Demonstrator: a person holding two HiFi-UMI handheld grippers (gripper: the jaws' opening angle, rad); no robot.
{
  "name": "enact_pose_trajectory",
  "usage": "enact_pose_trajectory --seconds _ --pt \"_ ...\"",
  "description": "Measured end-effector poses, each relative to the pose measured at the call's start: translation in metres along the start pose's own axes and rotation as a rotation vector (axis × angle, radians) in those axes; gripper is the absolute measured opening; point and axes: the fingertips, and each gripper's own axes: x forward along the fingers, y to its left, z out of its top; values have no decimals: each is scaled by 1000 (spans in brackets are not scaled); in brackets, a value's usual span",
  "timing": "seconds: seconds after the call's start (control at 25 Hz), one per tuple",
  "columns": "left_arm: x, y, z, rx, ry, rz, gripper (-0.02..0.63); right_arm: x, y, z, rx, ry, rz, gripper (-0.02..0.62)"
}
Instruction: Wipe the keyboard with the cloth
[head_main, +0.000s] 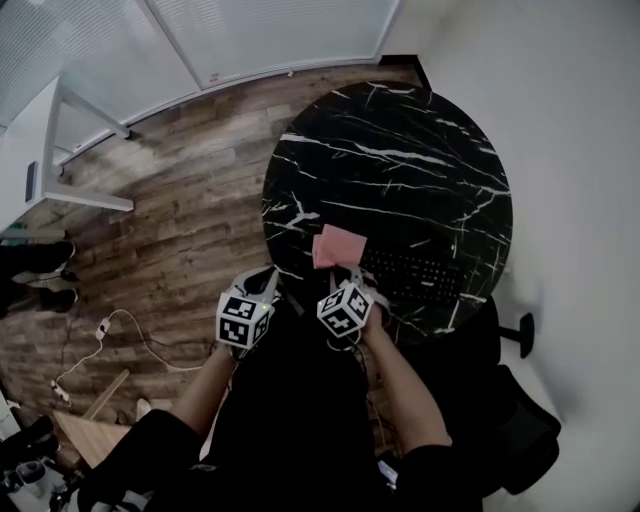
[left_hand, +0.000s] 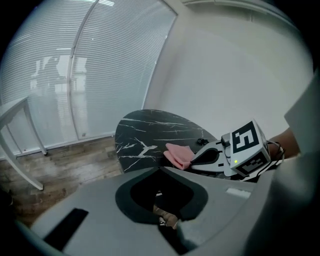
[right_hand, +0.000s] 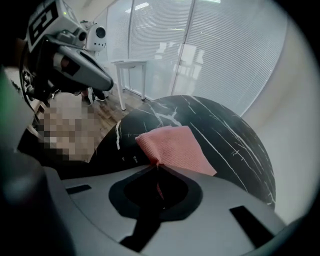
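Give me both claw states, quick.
Left claw: closed, holding nothing.
Right claw: closed on the pink cloth.

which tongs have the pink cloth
The right tongs, shut on the near edge of the pink cloth; the left tongs are shut on nothing.

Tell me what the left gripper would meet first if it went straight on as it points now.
Probably the near edge of the black table, beside the pink cloth; depth is unclear.
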Motion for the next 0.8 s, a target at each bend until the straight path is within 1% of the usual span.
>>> enact_pose_trajectory --seconds 0.12,0.28,0.44,0.64,0.8 --pt "10 -2 -4 34 23 -24 -2 -4 12 -7 5 5 7 3" --pt "19 -7 -7 51 43 -40 -2 -7 22 -15 39 6 24 3" --pt "26 -17 -15 71 66 -65 -2 -14 33 -24 51 5 22 3" --pt "39 -32 -26 104 100 -99 -2 -16 47 -39 93 4 35 3" --pt "43 -47 -25 136 110 -122 -2 -18 52 -45 104 -10 30 3"
